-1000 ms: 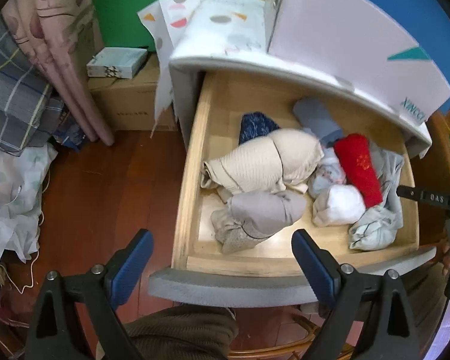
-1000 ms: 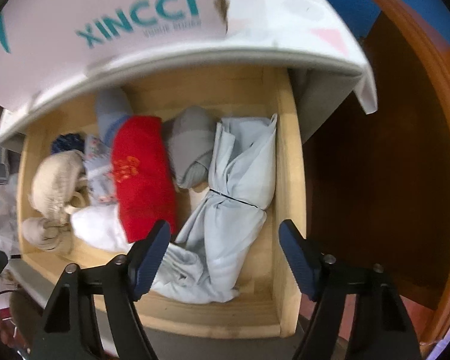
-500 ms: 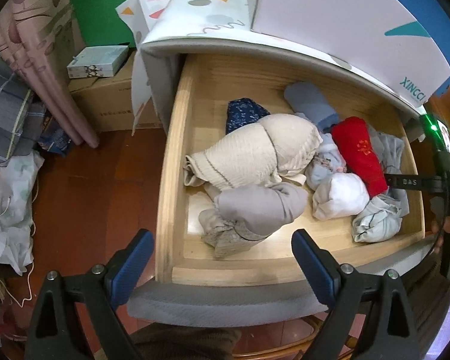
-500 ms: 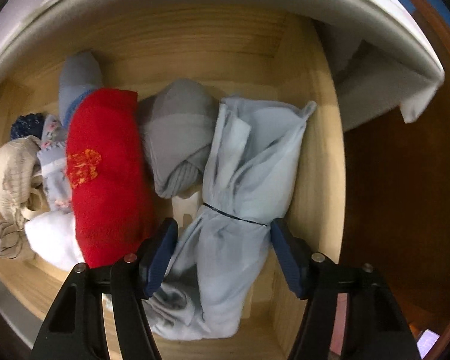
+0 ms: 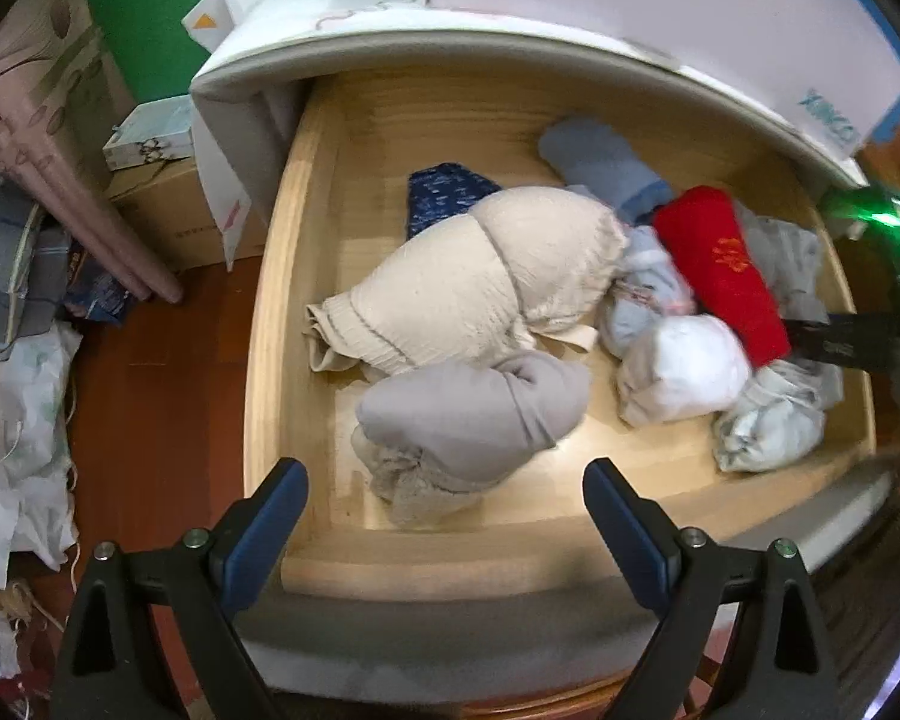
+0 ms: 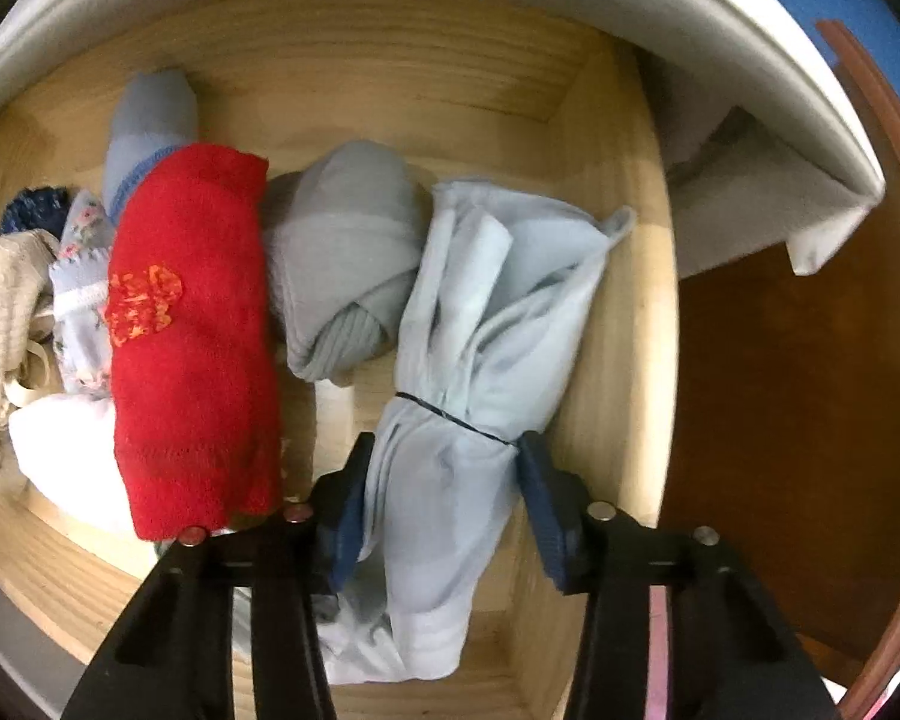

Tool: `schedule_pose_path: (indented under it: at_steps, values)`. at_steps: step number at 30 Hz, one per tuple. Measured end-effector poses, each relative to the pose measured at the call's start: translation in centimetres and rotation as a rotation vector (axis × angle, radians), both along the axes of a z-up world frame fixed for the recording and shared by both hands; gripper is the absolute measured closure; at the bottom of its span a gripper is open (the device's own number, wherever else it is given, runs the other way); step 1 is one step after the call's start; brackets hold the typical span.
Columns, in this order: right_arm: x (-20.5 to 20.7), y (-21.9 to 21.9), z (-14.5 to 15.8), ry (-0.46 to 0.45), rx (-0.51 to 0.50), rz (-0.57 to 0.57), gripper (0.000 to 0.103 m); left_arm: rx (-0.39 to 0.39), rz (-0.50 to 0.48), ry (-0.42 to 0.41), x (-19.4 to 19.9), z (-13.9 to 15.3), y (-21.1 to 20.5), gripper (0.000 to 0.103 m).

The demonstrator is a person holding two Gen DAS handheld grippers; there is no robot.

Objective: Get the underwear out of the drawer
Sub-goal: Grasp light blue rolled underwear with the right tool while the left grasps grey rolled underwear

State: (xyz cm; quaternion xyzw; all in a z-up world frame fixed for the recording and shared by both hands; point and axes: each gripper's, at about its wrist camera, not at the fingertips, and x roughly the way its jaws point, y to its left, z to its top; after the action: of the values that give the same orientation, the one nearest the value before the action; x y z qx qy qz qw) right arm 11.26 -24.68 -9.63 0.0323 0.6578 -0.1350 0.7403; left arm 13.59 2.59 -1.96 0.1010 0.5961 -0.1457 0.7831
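Observation:
The open wooden drawer (image 5: 282, 324) holds several rolled garments. My right gripper (image 6: 441, 498) is down in the drawer's right end with its jaws closed in on both sides of the pale blue underwear bundle (image 6: 486, 324), just below its dark band. A red roll (image 6: 186, 336) and a grey roll (image 6: 342, 264) lie left of it. My left gripper (image 5: 444, 522) is open and empty above the drawer's front edge, over a grey bundle (image 5: 474, 408) and a cream one (image 5: 480, 276). The pale blue bundle also shows in the left wrist view (image 5: 768, 420).
The white cabinet top (image 5: 510, 42) overhangs the drawer's back. The drawer's right wall (image 6: 624, 300) is close beside my right gripper. Boxes (image 5: 150, 138), a curtain (image 5: 48, 138) and piled cloth (image 5: 12, 420) stand on the floor at the left.
My right gripper has gone down into the drawer and its jaws have narrowed onto the pale blue bundle. My left gripper has moved closer over the drawer.

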Motion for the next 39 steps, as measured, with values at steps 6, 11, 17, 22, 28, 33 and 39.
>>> schedule_pose_path:
  at_steps: [6, 11, 17, 22, 28, 33, 39]
  values:
    - [-2.6, -1.2, 0.7, -0.04, 0.06, -0.021, 0.07, 0.028, 0.056, 0.033, 1.4, -1.6, -0.2, 0.008]
    - [-4.5, -1.6, 1.7, -0.079, 0.088, -0.005, 0.076, 0.001, 0.091, 0.072, 1.8, -2.4, 0.2, 0.023]
    - [-4.7, -3.6, 4.0, -0.097, 0.123, 0.002, 0.079, -0.059, 0.133, 0.144, 2.2, -3.5, 0.9, 0.057]
    - [-5.4, -4.1, 7.2, -0.1, 0.145, 0.019, 0.08, -0.057, 0.119, 0.131, 1.6, -3.3, 1.1, 0.062]
    - [-6.2, -3.6, 7.7, -0.067, 0.116, 0.052, 0.081, -0.101, 0.138, 0.13, 1.2, -2.5, 2.1, 0.065]
    - [-6.8, -2.9, 6.1, -0.054, 0.112, 0.035, 0.081, -0.133, 0.137, 0.126, 0.8, -1.4, 2.9, 0.066]
    - [-7.0, -3.3, 5.7, -0.073, 0.084, 0.026, 0.081, -0.148, 0.111, 0.093, 0.4, 0.1, 2.9, 0.067]
